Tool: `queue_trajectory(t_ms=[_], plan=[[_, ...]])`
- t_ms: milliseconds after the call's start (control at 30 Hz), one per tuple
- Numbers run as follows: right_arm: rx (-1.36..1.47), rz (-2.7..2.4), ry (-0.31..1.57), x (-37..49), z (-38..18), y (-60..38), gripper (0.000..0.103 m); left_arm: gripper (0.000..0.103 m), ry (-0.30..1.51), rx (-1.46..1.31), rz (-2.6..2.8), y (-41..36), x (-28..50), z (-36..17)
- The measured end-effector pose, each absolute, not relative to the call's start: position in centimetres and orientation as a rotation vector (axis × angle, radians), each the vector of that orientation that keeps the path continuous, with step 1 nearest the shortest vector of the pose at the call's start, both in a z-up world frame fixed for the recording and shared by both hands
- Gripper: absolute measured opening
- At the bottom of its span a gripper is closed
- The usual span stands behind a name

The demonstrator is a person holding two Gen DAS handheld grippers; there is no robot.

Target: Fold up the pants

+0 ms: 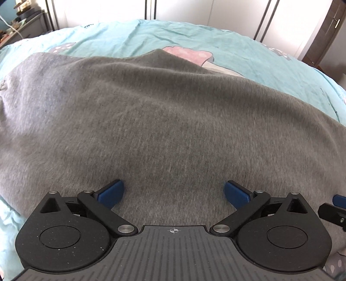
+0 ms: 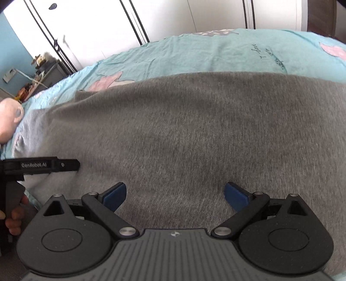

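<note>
Grey knit pants (image 1: 164, 121) lie spread over a turquoise bedsheet (image 1: 194, 36) and fill most of both views (image 2: 183, 134). My left gripper (image 1: 174, 192) is open, its blue pads wide apart just above the near part of the fabric, holding nothing. My right gripper (image 2: 175, 193) is also open and empty over the pants. The left gripper's black body (image 2: 41, 165) shows at the left edge of the right wrist view, close beside the right one. A tip of the right gripper (image 1: 334, 207) shows at the right edge of the left wrist view.
The sheet (image 2: 227, 51) has pink and grey prints and script lettering. White wardrobe doors (image 1: 194, 9) stand behind the bed. A cluttered dark shelf (image 2: 41, 69) is at the far left. A brown door (image 1: 324, 32) is at the far right.
</note>
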State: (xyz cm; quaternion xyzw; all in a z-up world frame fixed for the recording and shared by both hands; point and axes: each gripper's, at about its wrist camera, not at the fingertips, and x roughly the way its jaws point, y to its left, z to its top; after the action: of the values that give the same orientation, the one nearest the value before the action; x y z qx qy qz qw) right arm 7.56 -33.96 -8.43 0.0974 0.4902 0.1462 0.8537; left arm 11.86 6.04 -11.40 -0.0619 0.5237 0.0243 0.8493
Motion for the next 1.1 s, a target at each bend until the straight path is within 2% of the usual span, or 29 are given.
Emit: queue_trajectory(t_ms=[267,600,733,900,1100], plan=[[0.256,0.304,1.023,8.0,-8.5,-34.6,0.098,0.103,1.104,-0.134,0.052,6.0,11.9,-11.4],[0.095,0.066,1.008,9.1,-8.7,-39.3,0.098,0.103,1.106,-0.142,0.05,6.1,11.9,-11.4],[0.228,0.009,0.914,8.2,-8.4,-45.8,0.098,0.103,1.108,-0.14,0.051,6.1,12.0,-11.5],[0.217,-0.355,0.906,6.0,-7.6,-51.5,0.098,0.103,1.112,-0.126,0.053,5.9,12.1,-11.7],[0.539,-0.19,0.774,-1.2,-6.0,-56.0,0.098,0.103,1.114,-0.114,0.059,5.7,12.4,-11.8]])
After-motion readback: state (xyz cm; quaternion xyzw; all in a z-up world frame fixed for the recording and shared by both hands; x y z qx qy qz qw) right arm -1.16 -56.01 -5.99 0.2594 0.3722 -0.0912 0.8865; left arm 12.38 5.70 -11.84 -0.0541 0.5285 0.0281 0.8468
